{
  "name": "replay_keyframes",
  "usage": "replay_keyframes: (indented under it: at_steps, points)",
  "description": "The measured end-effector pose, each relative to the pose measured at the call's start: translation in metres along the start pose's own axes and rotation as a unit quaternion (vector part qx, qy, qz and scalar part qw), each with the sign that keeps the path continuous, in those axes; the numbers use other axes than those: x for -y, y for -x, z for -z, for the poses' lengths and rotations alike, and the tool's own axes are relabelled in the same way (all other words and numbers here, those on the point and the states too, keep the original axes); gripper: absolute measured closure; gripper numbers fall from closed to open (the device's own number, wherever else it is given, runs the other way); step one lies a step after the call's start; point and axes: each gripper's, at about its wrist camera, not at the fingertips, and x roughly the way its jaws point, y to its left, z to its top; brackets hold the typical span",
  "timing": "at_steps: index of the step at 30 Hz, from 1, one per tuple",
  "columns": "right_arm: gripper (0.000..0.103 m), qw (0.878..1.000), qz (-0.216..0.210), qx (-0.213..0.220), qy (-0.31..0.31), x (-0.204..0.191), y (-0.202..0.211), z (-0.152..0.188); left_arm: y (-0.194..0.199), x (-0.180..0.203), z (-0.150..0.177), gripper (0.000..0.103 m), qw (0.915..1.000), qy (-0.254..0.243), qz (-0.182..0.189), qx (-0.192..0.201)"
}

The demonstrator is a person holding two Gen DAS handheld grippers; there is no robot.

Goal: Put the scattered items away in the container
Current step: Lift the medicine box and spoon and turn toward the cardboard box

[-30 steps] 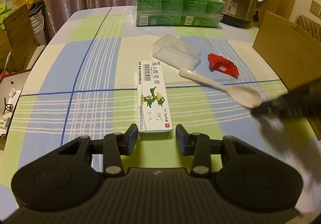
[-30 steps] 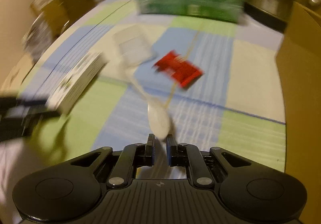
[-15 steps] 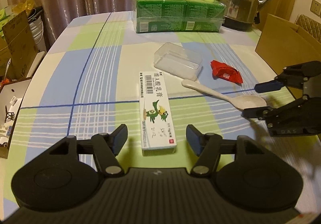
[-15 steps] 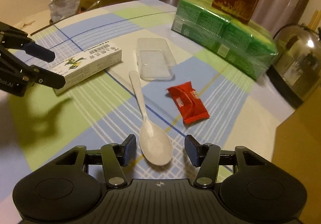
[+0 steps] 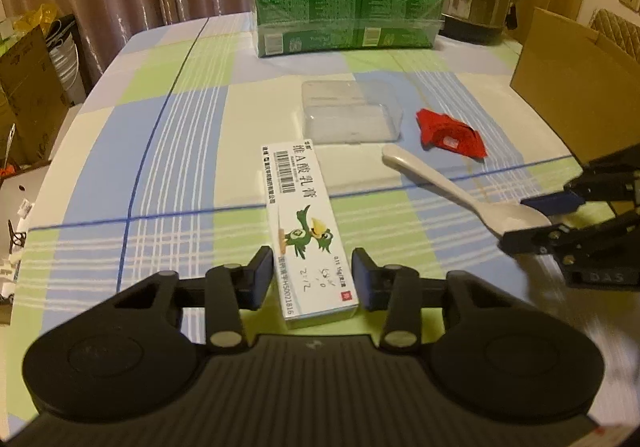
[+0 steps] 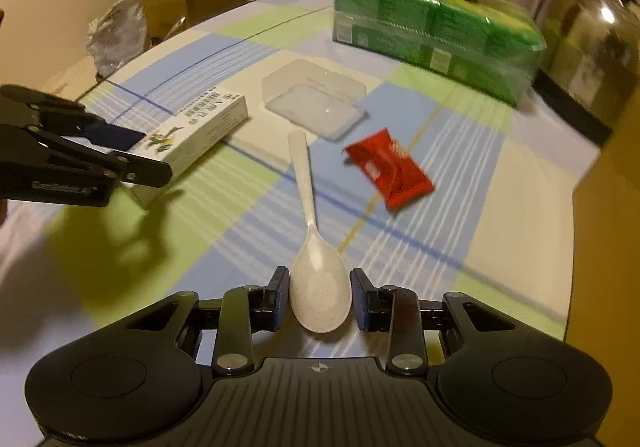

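A: Left gripper (image 5: 313, 279) has narrowed over the last half second. Jaws now bracket the near end of the ointment box (image 5: 306, 229), with a thin gap showing on each side. Not clamped yet, box flat on the tablecloth (image 5: 160, 151).

B: And the right?

A: Same story. Right gripper (image 6: 320, 299) was spread wide around the bowl of the white spoon (image 6: 314, 243) half a second ago; now its pads sit just beside the bowl on both sides. A sliver of gap shows, so it reads as released, closing in. Spoon lies flat, handle pointing toward the clear plastic container (image 6: 314, 101).

B: So both arms are pre-grasp at once.

A: Looks like it. Likely next is final squeeze, then lift toward the container. Nothing is in it yet; red snack packet (image 6: 390, 169) untouched, just right of the spoon handle.

B: Risks?

A: The spoon bowl is rounded and smooth, so it could squirt out of the pads on closing. The box should hold fine: flat sides, rigid. It's long, though, so it may overhang the container.
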Motion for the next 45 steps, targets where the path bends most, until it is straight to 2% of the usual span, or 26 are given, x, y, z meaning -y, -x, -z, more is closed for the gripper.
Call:
replay_keyframes:
  at_steps: [9, 15, 16, 17, 18, 19, 21, 23, 24, 32, 37, 41, 44, 45]
  points:
    - [0.073, 0.998, 0.008, -0.010, -0.054, -0.022, 0.051, 0.055, 0.047, 0.048, 0.047, 0.067, 0.9987, -0.038, 0.022, -0.028]
    - [0.073, 0.996, 0.025, -0.005, -0.083, -0.035, 0.082, 0.099, 0.080, 0.072, 0.082, 0.067, 0.9980, -0.033, 0.028, -0.046]
    - [0.073, 0.996, 0.027, -0.002, -0.084, -0.038, 0.086, 0.104, 0.082, 0.073, 0.085, 0.066, 0.9980, -0.030, 0.027, -0.048]
    - [0.073, 0.996, 0.029, 0.003, -0.083, -0.040, 0.089, 0.107, 0.083, 0.074, 0.087, 0.059, 0.9980, -0.027, 0.026, -0.050]
    - [0.071, 0.996, 0.032, 0.006, -0.079, -0.042, 0.090, 0.110, 0.083, 0.074, 0.089, 0.055, 0.9980, -0.024, 0.025, -0.052]
    - [0.069, 0.997, 0.038, 0.010, -0.074, -0.043, 0.091, 0.112, 0.083, 0.074, 0.090, 0.055, 0.9980, -0.022, 0.024, -0.054]
    - [0.056, 0.997, 0.044, 0.016, -0.066, -0.044, 0.091, 0.116, 0.082, 0.074, 0.089, 0.055, 0.9982, -0.020, 0.019, -0.053]
    - [0.049, 0.997, 0.049, 0.024, -0.053, -0.044, 0.091, 0.117, 0.081, 0.073, 0.086, 0.053, 0.9983, -0.019, 0.017, -0.052]
    - [0.049, 0.997, 0.048, 0.027, -0.048, -0.044, 0.090, 0.119, 0.080, 0.073, 0.084, 0.052, 0.9985, -0.017, 0.016, -0.050]
    - [0.050, 0.998, 0.035, 0.045, -0.013, -0.040, 0.082, 0.124, 0.071, 0.073, 0.073, 0.052, 0.9990, -0.014, 0.009, -0.042]
    - [0.072, 0.998, 0.018, 0.057, -0.004, -0.044, 0.083, 0.126, 0.066, 0.075, 0.068, 0.052, 0.9992, -0.014, 0.004, -0.037]
    - [0.073, 0.998, 0.022, 0.062, -0.009, -0.047, 0.083, 0.127, 0.064, 0.077, 0.067, 0.052, 0.9991, -0.016, 0.002, -0.039]
    - [0.073, 0.998, 0.023, 0.061, -0.013, -0.047, 0.085, 0.128, 0.063, 0.078, 0.068, 0.058, 0.9990, -0.017, -0.001, -0.041]
    - [0.073, 0.998, 0.023, 0.061, -0.012, -0.048, 0.086, 0.128, 0.062, 0.079, 0.069, 0.068, 0.9989, -0.017, -0.001, -0.044]
